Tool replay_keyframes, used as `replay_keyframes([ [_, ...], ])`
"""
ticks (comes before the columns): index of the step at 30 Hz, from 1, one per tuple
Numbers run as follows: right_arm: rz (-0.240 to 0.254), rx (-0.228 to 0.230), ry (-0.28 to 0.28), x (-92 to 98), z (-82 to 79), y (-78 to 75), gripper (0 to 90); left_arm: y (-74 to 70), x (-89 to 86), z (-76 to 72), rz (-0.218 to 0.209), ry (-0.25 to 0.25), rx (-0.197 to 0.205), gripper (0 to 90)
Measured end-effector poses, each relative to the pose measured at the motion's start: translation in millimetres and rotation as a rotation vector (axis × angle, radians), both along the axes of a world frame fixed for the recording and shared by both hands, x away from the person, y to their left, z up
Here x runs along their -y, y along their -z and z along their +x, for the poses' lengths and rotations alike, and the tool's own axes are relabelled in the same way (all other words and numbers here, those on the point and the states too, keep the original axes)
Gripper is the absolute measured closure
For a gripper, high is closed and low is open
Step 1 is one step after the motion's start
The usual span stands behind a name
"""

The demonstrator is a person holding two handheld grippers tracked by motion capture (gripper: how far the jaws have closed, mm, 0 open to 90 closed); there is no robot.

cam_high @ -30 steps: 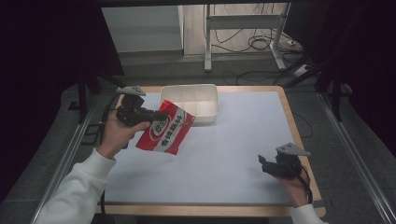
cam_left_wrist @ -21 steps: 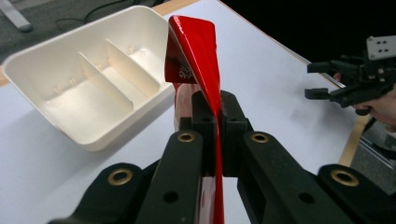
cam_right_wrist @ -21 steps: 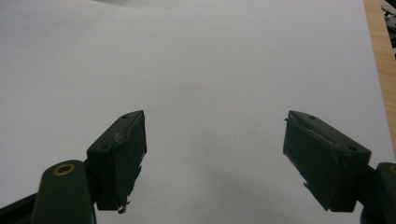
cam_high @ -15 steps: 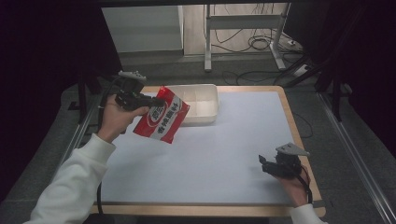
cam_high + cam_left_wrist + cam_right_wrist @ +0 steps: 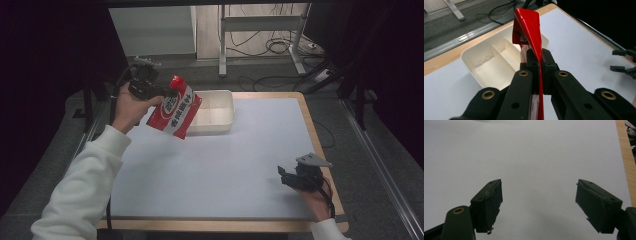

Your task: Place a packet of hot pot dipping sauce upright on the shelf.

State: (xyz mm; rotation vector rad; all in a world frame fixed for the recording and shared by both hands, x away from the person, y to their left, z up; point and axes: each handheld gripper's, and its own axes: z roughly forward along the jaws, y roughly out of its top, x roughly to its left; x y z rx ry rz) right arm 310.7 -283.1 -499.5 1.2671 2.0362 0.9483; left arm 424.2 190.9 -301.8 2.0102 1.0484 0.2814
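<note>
The left gripper has its jaws clamped on one thin edge of the red packet, so the packet juts out past the jaw tips with most of its weight beyond them; such a narrow pinch on slick film could let it slide or swing free before it is over a compartment. It hangs above the near left corner of the white divided tray at the surface's far edge. The right gripper, jaws apart and empty, rests near the surface's near right corner.
</note>
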Motion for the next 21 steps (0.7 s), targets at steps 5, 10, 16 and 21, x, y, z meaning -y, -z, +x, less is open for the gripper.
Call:
replay_keyframes([
  [5, -0.001, -0.001, -0.002, -0.2, 0.1, 0.1, 21.3, -1.6, 4.9, 12.8, 0.019, -0.025, -0.005, 88.4],
  [10, -0.001, -0.001, -0.003, 0.2, -0.1, -0.1, 21.3, -2.8, 6.6, 24.3, 0.036, -0.047, -0.006, 88.3],
  [16, -0.003, 0.002, -0.005, 0.9, 0.2, 0.2, 21.3, 0.0, 7.9, 41.4, 0.048, -0.088, -0.02, 88.3],
  [21, -0.001, -0.002, -0.003, 1.2, 0.5, 0.6, 21.3, 4.6, 7.6, 49.8, 0.049, -0.109, -0.027, 88.3],
])
